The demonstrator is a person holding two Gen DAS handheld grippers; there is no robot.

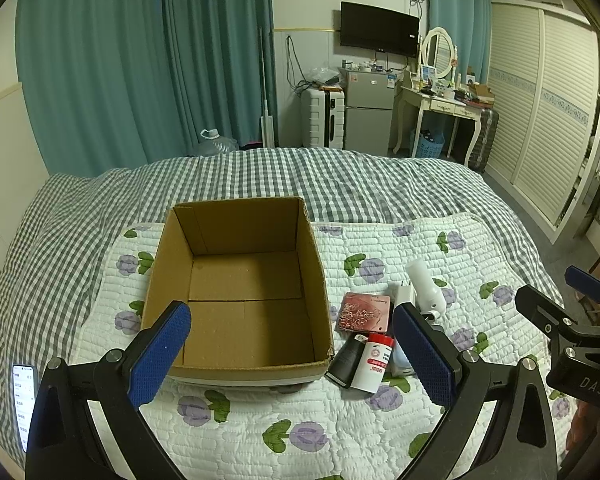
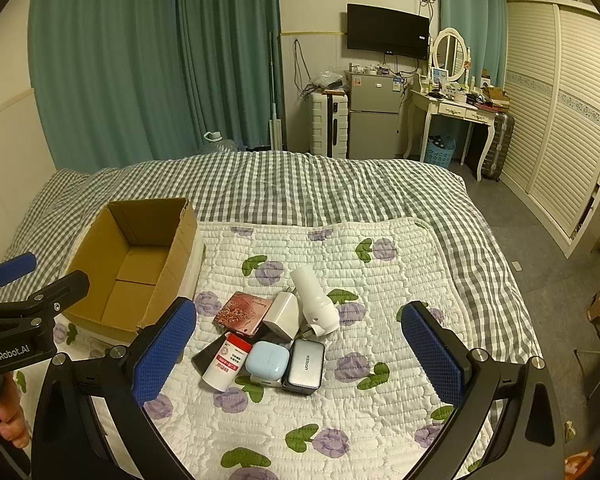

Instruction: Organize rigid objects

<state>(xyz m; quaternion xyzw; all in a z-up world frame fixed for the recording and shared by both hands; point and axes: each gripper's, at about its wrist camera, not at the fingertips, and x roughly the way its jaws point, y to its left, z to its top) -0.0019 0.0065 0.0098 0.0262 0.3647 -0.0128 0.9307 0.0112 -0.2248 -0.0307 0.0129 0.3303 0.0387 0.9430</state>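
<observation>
An open, empty cardboard box [image 1: 236,280] [image 2: 134,264] stands on a floral quilted mat [image 2: 340,400]. To its right lies a pile: a pink patterned case [image 2: 242,313], a white charger plug [image 2: 282,314], a white cylindrical device [image 2: 316,302], a white bottle with red cap [image 2: 224,364] [image 1: 372,362], a light blue earbud case [image 2: 267,360], a grey power bank [image 2: 305,365] and a black item [image 1: 346,360]. My left gripper [image 1: 296,360] is open and empty, hovering before the box. My right gripper [image 2: 300,356] is open and empty, hovering above the pile.
The mat lies on a bed with a grey checked duvet [image 2: 320,184]. A phone [image 1: 23,408] lies at the bed's left edge. Beyond the bed stand teal curtains, a small fridge [image 2: 374,114], a dressing table [image 2: 456,112] and a louvred wardrobe [image 2: 556,112].
</observation>
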